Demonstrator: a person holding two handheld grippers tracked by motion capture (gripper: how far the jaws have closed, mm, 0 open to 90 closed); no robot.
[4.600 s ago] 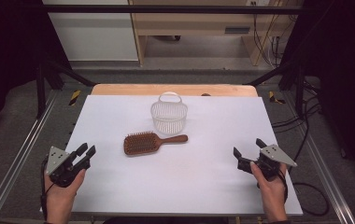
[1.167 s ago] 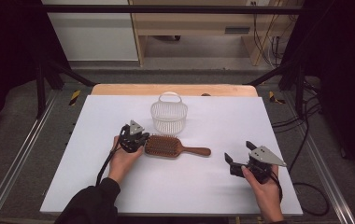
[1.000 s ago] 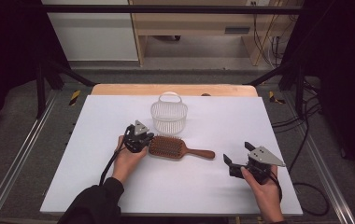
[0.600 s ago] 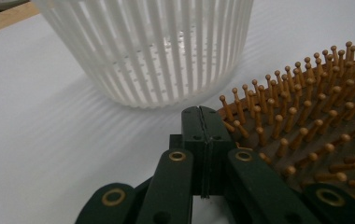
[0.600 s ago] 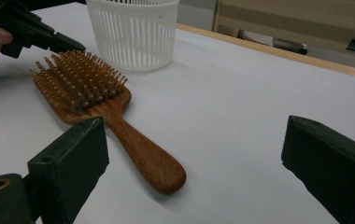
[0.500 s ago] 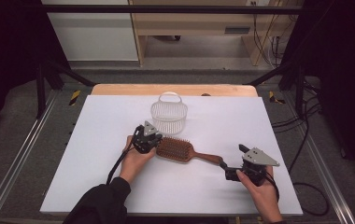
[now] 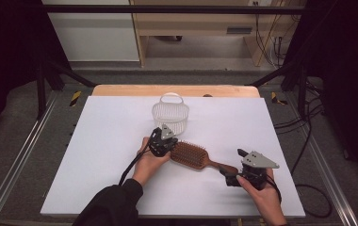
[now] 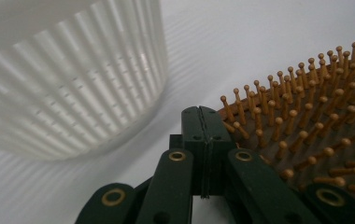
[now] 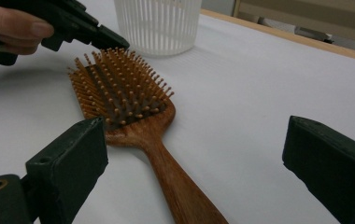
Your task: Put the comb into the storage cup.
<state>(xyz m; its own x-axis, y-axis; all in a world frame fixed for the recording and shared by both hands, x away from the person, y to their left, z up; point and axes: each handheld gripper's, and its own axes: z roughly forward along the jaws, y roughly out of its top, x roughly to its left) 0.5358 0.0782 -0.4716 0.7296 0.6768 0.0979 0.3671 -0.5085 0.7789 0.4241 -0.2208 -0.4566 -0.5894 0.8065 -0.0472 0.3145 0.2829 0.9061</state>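
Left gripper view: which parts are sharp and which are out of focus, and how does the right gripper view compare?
Left gripper view: the shut tongs are sharp, the hairbrush bristles soften toward the right edge, the white basket is blurred. Right gripper view: the hairbrush is crisp, its own open tongs are soft, with a faint shadow beside the handle.

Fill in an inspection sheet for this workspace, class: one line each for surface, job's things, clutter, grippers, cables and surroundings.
Surface: white table top, bare apart from the job's things.
Job's things: wooden hairbrush lies bristles up, handle toward the right gripper; white ribbed basket stands upright behind it.
Clutter: nothing seen.
Grippers: left gripper shut, tips against the brush head's edge beside the basket; right gripper open, jaws either side of the handle, not pressing.
Cables: a black cable trails from the left gripper; more cables lie off the table at right.
Surroundings: metal frame rails, wooden furniture behind.
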